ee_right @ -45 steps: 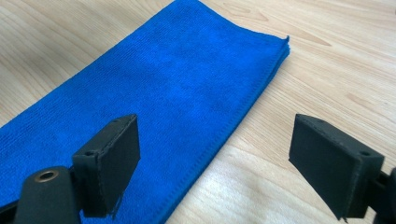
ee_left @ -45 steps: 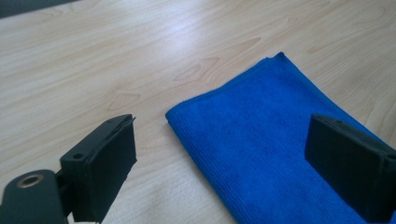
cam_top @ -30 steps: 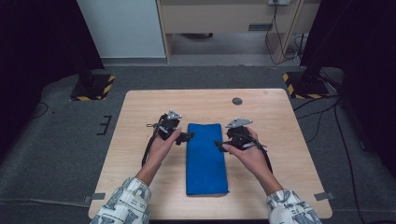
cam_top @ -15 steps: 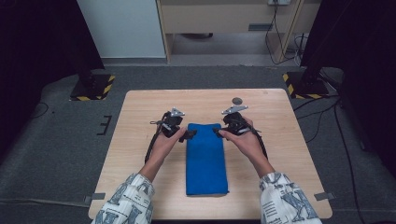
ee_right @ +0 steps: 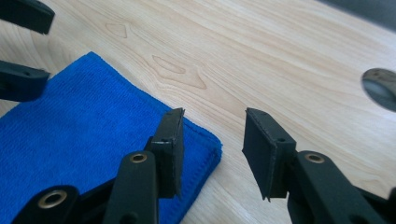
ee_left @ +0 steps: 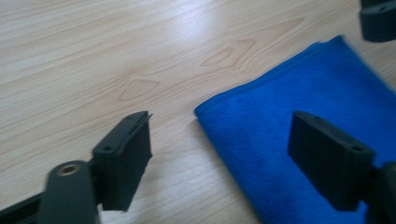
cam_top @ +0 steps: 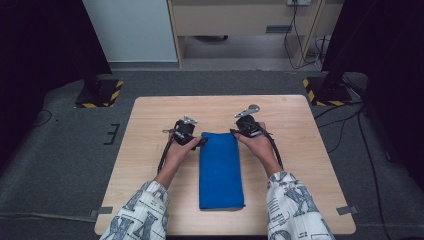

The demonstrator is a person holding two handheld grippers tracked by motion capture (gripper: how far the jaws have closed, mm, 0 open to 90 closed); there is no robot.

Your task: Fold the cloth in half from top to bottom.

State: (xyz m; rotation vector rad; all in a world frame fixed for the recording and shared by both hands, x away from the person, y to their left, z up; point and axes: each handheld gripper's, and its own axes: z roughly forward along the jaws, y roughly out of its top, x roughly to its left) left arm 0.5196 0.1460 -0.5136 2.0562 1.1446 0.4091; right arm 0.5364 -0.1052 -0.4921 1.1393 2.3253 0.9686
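From the high view, a folded blue towel (cam_top: 220, 169) lies lengthwise mid-bench (cam_top: 310, 150), and both hands have brought their tools to its far end; left tongs (cam_top: 199, 143) at the far left corner, right tongs (cam_top: 234, 132) at the far right corner; looks like the reach-and-grab step, maybe to unfold or refold it, though the tongs are too small here to read the gap.

Left gripper view: left tongs (ee_left: 219, 158) have just been closing but are released for now; the towel's corner (ee_left: 299, 140) sits between the jaws, one over bare wood, one over cloth, neither pinching yet; the other tool pokes in at the top right, cut off.

Right gripper view: right tongs (ee_right: 212, 149) have just been narrowing too; one jaw is on or just above the towel's corner (ee_right: 93, 130), the other over wood; no squeeze yet, I'd say; contact is hard to call. Next move: dip lower so a jaw slides under the hem, then clamp; how many layers get caught is hidden. A dark round thing (ee_right: 380, 88) at the edge is cut off.
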